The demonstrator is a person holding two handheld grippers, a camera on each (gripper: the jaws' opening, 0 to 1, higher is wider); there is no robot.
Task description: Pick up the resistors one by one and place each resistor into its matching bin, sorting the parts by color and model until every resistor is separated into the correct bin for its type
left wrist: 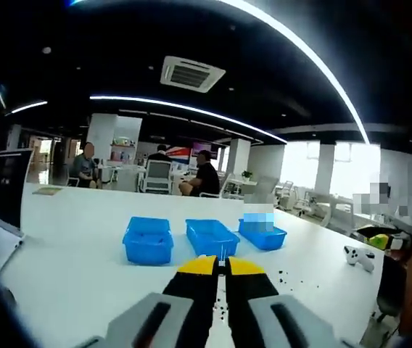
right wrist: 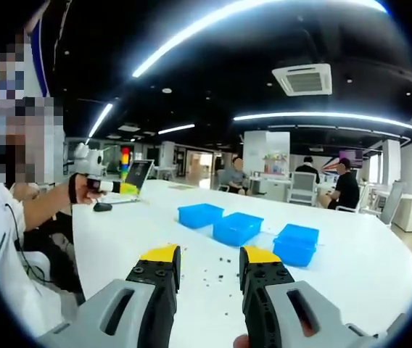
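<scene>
Start of a pick, nothing in hand yet. Left gripper (left wrist: 220,262) hangs above the white worktop (left wrist: 75,246) w/ jaws together, yellow tips nearly touching, empty. Right gripper (right wrist: 209,255) also above the worktop, jaws apart w/ a clear gap, nothing between them.

Resistors (right wrist: 220,272) lie as small dark specks scattered loose on the worktop just ahead of the right jaws, short of the bins; in the left gripper view some show as specks (left wrist: 287,276) beside the right-hand jaw. Too small to tell colour or model from here.

Three blue bins sit in a row beyond the scatter: left bin (left wrist: 148,240), middle bin (left wrist: 211,238), right bin (left wrist: 262,235). Contents can't be made out; right bin partly under a mosaic patch.

Off to the side a person holds a small white device (right wrist: 88,161); a laptop (right wrist: 136,175) stands at the far worktop edge; people sit in the background.

Judgement: sorting looks barely begun, most parts still on the worktop. Next move prob calls for the right gripper, already open, to drop low over one single speck, line the jaws either side, close gently, then ID type before choosing a bin. Parts are tiny & close together, so risk of nipping two at once or flicking neighbours
</scene>
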